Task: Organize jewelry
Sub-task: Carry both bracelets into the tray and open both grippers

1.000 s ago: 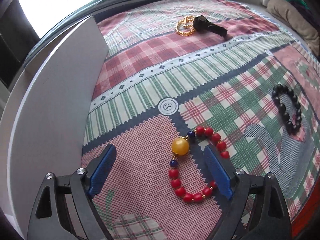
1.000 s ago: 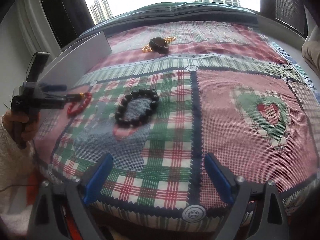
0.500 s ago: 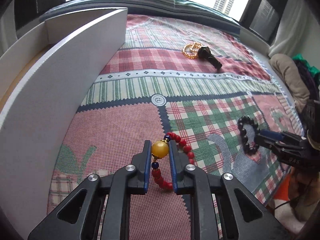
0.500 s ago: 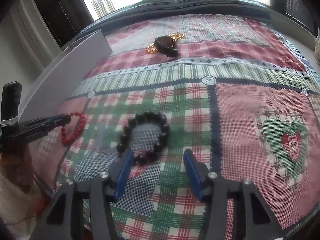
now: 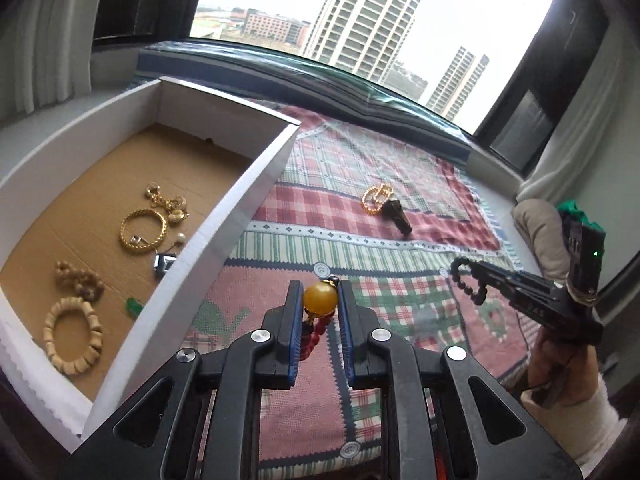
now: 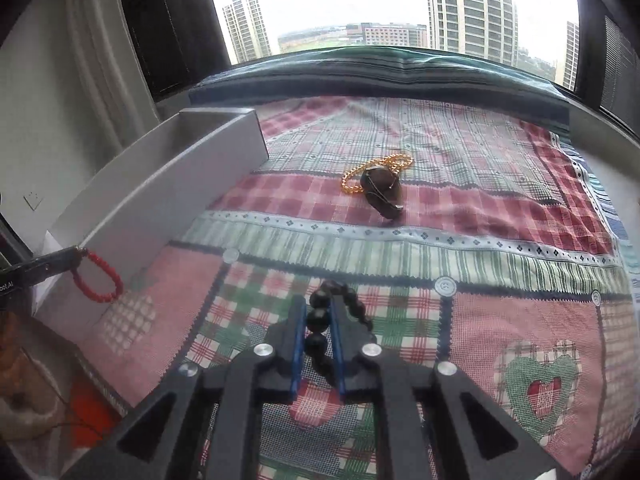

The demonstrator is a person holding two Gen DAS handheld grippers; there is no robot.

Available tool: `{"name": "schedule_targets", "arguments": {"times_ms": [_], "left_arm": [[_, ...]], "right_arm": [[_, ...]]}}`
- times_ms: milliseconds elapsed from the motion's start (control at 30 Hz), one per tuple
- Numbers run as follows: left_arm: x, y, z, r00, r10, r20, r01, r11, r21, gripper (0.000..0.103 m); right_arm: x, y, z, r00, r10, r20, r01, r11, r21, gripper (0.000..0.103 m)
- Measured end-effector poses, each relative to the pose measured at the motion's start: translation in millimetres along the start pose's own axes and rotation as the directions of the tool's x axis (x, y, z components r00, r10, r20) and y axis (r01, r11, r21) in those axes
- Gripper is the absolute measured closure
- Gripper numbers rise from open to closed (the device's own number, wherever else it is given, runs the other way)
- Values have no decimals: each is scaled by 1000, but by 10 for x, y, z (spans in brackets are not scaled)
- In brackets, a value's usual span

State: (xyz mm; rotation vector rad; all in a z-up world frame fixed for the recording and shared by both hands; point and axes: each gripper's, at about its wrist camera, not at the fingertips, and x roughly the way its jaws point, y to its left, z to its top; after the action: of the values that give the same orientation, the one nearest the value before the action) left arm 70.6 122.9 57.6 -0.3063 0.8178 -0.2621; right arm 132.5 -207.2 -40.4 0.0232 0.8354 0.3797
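The left gripper [image 5: 319, 300] clamps the amber bead of a red bead bracelet [image 5: 320, 299] between its nearly closed fingers [image 5: 292, 320], the red strand hanging below them, clear of the patchwork bedspread [image 5: 360, 208]. Seen from the right wrist, the same bracelet [image 6: 98, 280] dangles as a loop from the left gripper's tips, just in front of the wall of a white cardboard box [image 6: 168, 196].

The right gripper [image 6: 318, 320] has its fingers [image 6: 298, 332] pinched on a black bead bracelet [image 6: 320, 316], a few beads caught between the blue pads and the rest curling off to the right of them. From the left wrist, that bracelet [image 5: 468, 284] hangs in the air at the tip of the right gripper [image 5: 486, 276], held up by a hand [image 5: 560, 364].

To the left of the left fingers, the open box [image 5: 224, 216] holds a gold chain bracelet [image 5: 142, 232], gold earrings [image 5: 170, 202], two pale wooden bead bracelets [image 5: 72, 334] and some smaller pieces. Far ahead of both grippers, a gold bead bracelet [image 6: 380, 170] lies on the bedspread touching a dark brown pendant [image 6: 382, 192].
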Motion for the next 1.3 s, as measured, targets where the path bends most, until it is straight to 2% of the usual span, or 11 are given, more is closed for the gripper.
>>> {"name": "schedule_targets", "arguments": {"times_ms": [200, 400, 500, 767, 900, 933, 1000, 1067, 1133, 1200, 1300], "left_arm": [[-507, 324, 364, 986, 120, 115, -116, 992, -46, 87], [-523, 895, 553, 953, 280, 115, -266, 956, -122, 87], [-428, 1193, 594, 945, 316, 82, -301, 940, -158, 87], [-79, 1847, 700, 924, 382, 1, -373, 903, -212, 87], [152, 2053, 707, 890, 452, -55, -454, 870, -192, 82], [163, 2092, 685, 882, 467, -65, -470, 861, -196, 66], [123, 2088, 619, 882, 469, -50, -469, 860, -203, 45], [74, 2025, 568, 877, 479, -38, -478, 859, -186, 43], [21, 1942, 525, 877, 479, -28, -476, 862, -173, 42], [-47, 1809, 477, 883, 469, -13, -464, 870, -165, 38], [-153, 1488, 383, 897, 442, 27, -435, 891, -133, 34]], "right_arm": [[-195, 589, 612, 987, 134, 85, -122, 984, -132, 91], [6, 1420, 1084, 961, 261, 96, -229, 937, -263, 91], [178, 1824, 1220, 940, 334, 64, -301, 906, -298, 91], [791, 2772, 1276, 848, 514, -131, -529, 804, -271, 91], [1226, 3000, 1200, 787, 561, -257, -611, 766, -200, 89], [1355, 3013, 1177, 794, 535, -287, -596, 779, -195, 89], [1525, 2966, 1131, 864, 415, -284, -483, 842, -238, 85], [1558, 2777, 1148, 912, 334, -238, -391, 884, -257, 83], [1492, 2601, 1178, 926, 320, -200, -363, 901, -239, 83], [1361, 2445, 1199, 939, 305, -157, -336, 912, -236, 68], [1079, 2283, 1129, 953, 287, -93, -302, 916, -263, 62]]}}
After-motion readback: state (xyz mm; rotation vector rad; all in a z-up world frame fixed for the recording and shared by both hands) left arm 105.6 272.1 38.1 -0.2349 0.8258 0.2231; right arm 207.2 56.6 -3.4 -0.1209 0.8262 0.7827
